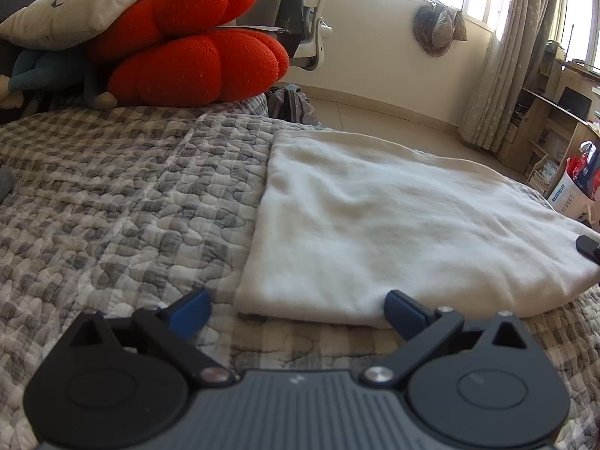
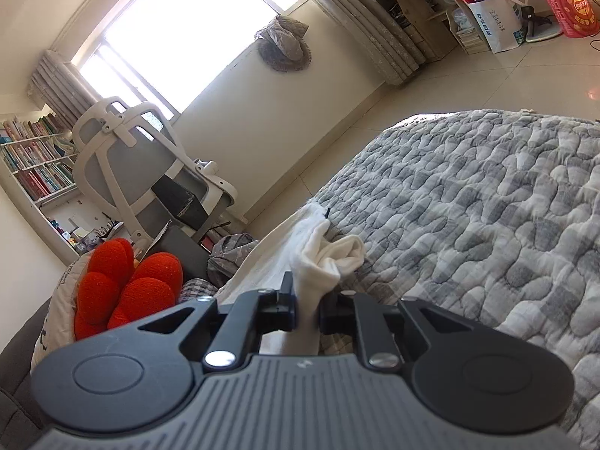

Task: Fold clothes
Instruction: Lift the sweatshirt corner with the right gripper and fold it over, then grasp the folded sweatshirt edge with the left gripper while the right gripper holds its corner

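A white garment (image 1: 393, 217) lies folded flat on the grey checked quilt (image 1: 112, 195). My left gripper (image 1: 296, 309) is open at the garment's near edge, its jaws wide apart; the near left corner sits between them and nothing is gripped. A dark tip of my right gripper (image 1: 588, 247) shows at the garment's right edge. In the right wrist view my right gripper (image 2: 307, 309) is shut on a bunched fold of the white garment (image 2: 326, 258), which rises out of the jaws and trails away over the quilt (image 2: 487, 206).
A red knotted cushion (image 1: 195, 45) and a beige pillow (image 1: 82, 3) are piled at the far left of the bed. Beyond the bed stand a white office chair (image 2: 142, 172), a bookshelf (image 2: 33, 165), a wooden desk (image 1: 555, 120) and bags (image 2: 495, 11) on the floor.
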### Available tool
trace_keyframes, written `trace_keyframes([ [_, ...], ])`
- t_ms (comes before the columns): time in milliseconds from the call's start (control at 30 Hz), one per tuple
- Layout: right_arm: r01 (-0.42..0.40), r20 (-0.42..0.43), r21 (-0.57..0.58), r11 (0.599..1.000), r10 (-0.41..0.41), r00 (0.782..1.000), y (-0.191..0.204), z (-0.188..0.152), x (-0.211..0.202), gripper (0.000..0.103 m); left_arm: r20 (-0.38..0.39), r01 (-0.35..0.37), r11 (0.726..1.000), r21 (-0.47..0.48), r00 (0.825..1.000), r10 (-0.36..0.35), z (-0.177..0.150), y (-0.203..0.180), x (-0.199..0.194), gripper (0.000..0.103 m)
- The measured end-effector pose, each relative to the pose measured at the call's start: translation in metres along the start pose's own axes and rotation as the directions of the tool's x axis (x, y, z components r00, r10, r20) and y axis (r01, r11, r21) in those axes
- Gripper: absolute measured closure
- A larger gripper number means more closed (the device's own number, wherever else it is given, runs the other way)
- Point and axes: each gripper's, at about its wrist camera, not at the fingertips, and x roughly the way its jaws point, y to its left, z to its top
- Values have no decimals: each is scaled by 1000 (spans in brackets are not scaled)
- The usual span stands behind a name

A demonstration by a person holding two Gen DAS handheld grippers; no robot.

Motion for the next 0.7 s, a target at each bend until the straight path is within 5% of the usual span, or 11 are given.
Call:
trace_keyframes([
  [133, -25, 19, -96, 995, 27, 999, 20, 0, 1, 87, -7, 54, 996, -64, 998, -55, 4, 13, -4, 3],
  [233, -95, 47, -293, 951, 113, 992, 61, -4, -3, 87, 8, 148, 975, -165, 989, -149, 6, 35, -13, 3],
  [333, -199, -4, -512, 836, 229, 973, 115, -22, -2, 87, 41, 182, 941, -285, 983, -177, 13, 65, -27, 4],
  [433, -341, -164, -629, 699, 310, 937, 159, -57, 7, 90, 110, 178, 904, -388, 983, -146, 20, 100, -45, 4],
  [567, -437, -382, -688, 579, 223, 897, 181, -120, 35, 94, 143, 209, 856, -472, 977, -160, 21, 127, -52, 4],
  [700, -445, -432, -736, 510, 152, 889, 181, -153, 40, 93, 123, 237, 850, -471, 971, -203, 18, 122, -46, 4],
])
